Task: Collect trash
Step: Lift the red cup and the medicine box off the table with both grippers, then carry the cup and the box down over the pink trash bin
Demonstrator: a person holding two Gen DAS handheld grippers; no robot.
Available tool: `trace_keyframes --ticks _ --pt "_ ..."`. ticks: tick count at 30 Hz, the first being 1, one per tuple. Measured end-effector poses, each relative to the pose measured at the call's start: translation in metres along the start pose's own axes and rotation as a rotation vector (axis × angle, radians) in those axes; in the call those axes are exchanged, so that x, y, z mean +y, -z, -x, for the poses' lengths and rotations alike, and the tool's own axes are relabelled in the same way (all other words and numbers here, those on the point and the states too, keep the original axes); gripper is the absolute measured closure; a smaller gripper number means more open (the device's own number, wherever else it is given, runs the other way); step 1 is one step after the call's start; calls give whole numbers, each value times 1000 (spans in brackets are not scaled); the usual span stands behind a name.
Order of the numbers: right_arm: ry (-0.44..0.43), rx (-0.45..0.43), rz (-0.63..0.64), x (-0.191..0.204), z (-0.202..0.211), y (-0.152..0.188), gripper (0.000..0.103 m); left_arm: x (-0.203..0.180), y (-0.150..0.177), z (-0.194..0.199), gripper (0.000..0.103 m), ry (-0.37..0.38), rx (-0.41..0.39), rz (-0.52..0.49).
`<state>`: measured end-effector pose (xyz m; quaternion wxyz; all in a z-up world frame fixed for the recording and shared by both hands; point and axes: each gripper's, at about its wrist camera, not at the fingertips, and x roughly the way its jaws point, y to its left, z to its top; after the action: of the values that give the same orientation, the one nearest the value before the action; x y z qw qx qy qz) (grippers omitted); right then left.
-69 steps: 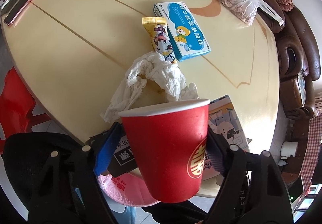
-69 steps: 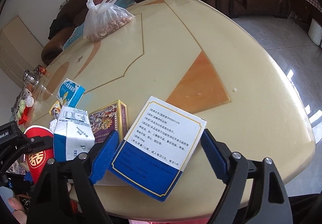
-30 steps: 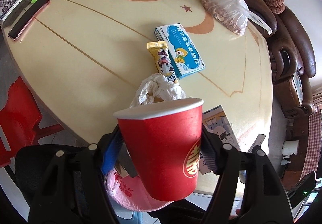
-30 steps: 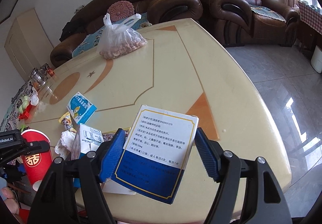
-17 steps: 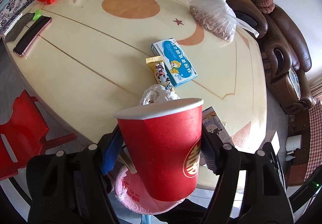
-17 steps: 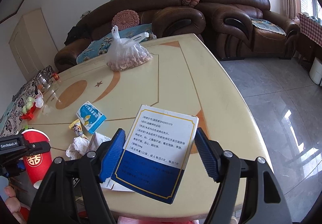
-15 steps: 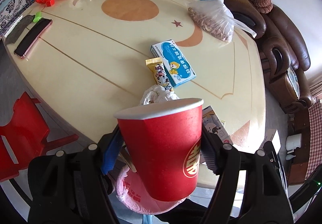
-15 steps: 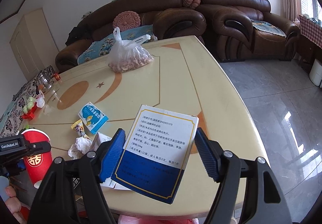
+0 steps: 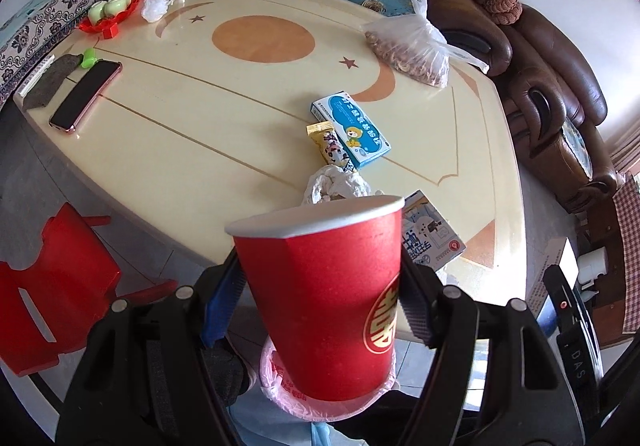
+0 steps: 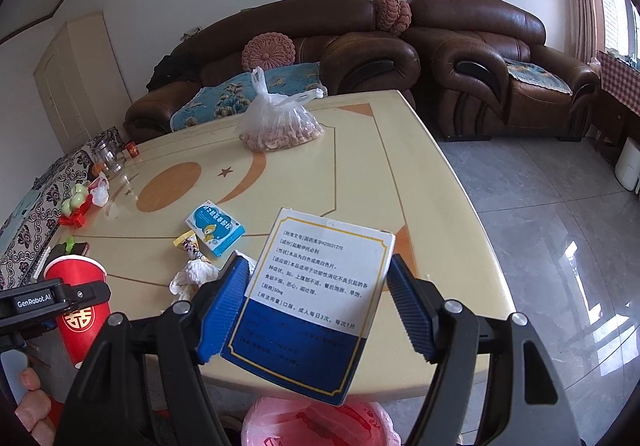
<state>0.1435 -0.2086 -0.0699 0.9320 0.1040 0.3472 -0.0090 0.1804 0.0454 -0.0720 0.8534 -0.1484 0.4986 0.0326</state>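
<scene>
The left tongs (image 9: 320, 286) clamp a red paper cup (image 9: 324, 298) by its sides, above a pink-lined bin (image 9: 320, 402). The right tongs (image 10: 316, 306) clamp a white-and-blue box (image 10: 316, 298), over the same bin. Beyond both tongs, on the surface (image 9: 180, 133), lie a crumpled tissue (image 9: 336, 185), a snack wrapper (image 9: 330, 145) and a light blue box (image 9: 352, 127).

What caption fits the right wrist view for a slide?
Right gripper clamps a white-and-blue medicine box above a pink-lined bin at the table edge.
</scene>
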Motion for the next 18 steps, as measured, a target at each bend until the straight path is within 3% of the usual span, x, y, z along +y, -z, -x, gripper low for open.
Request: trace_keyframes --ticks 8,15,18 --pt "-5 0 28 13 26 12 34 -1 23 20 35 12 -34 -112" --pt "-11 16 40 15 46 26 34 -1 46 30 35 82 -30 -206" --pt "-3 22 57 16 53 32 34 -2 57 30 35 57 -41 -244"
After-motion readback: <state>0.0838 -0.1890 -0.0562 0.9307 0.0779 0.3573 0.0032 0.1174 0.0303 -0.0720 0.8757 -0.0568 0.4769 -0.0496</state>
